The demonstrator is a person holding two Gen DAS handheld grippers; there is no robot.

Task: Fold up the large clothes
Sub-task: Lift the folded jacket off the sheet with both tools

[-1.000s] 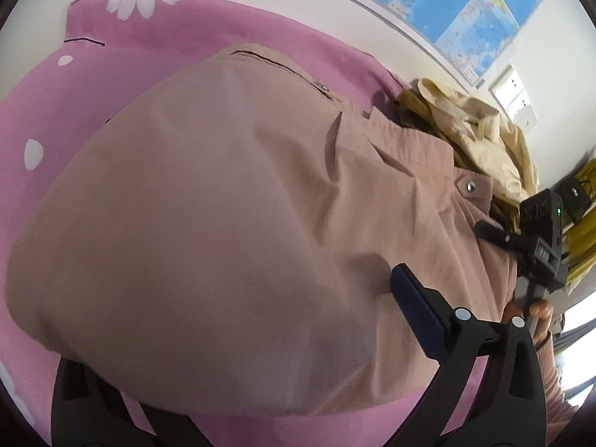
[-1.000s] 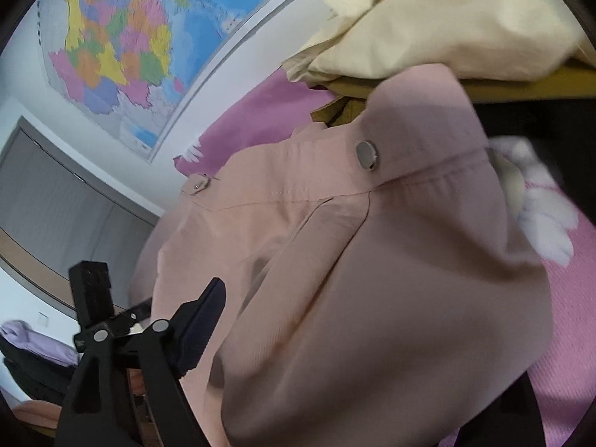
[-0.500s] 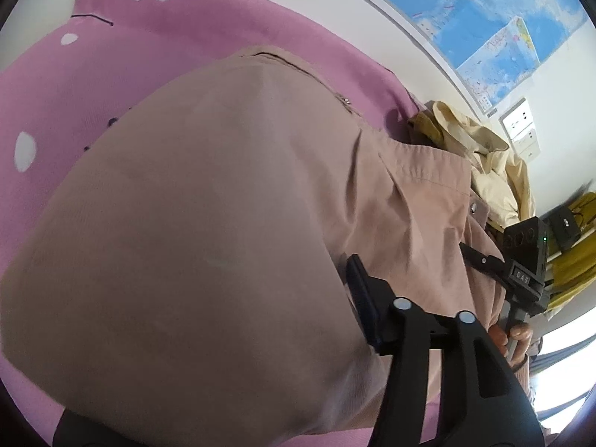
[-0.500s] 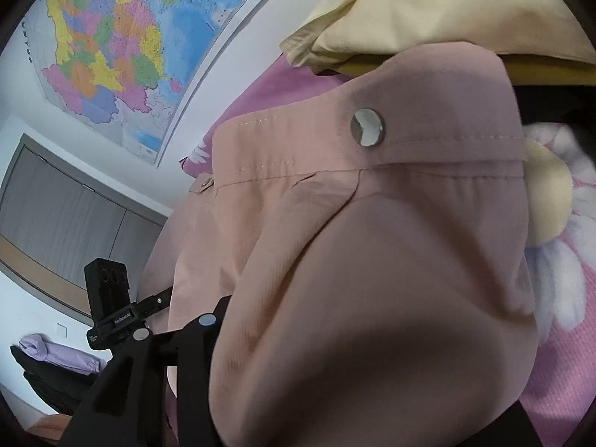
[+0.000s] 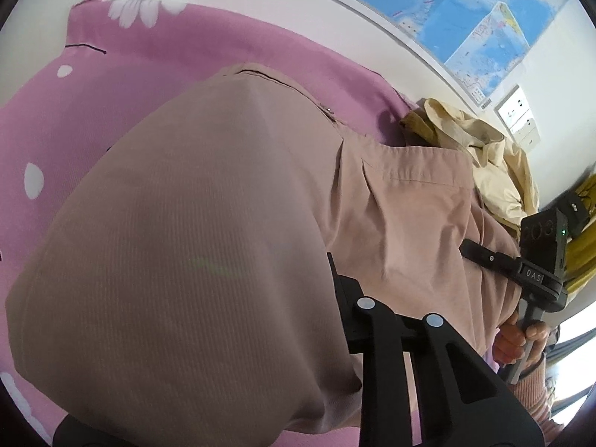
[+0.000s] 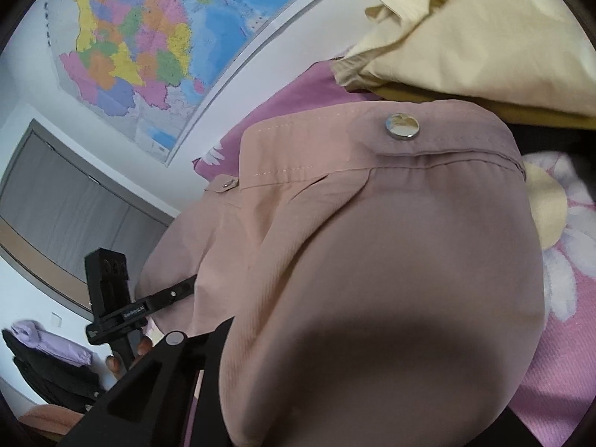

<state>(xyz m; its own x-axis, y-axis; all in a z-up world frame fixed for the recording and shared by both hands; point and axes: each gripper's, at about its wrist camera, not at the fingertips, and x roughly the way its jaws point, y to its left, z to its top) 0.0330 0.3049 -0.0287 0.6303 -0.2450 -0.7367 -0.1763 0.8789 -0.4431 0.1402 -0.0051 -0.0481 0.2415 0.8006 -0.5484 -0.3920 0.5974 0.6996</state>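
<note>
Two grippers are on the same garment, and both sets of jaws are closing with cloth between them. Nearest my left wrist camera, the left gripper (image 5: 335, 335) shows one black finger pressed against a fold of the dusty-pink garment (image 5: 208, 246); the other finger is buried under the fabric, so I read it as grasping the cloth. From the right wrist camera, the right gripper (image 6: 260, 354) is likewise clamped on a bunched fold of it, with only one finger showing at the lower left.

That garment fills most of both views, lying on a pink bedsheet (image 5: 156, 59) printed with white flowers. Its cuff with a silver snap button (image 6: 402, 126) sits toward the far side of the bed, and a second snap (image 6: 226, 185) shows further off. Open sheet remains along the far edge by the wall and at the left side in the left view.

Beyond the cuff, a cream garment (image 6: 484, 37) is heaped near the far right corner of the bed, touching or just beside the pink one. A hand (image 5: 521, 339) grips the other tool's handle, whose mount reads "DAS".

Farthest, a wall map (image 6: 141, 56) hangs above; its lettering is too small to read. Wall sockets (image 5: 519, 119) sit beside it.
</note>
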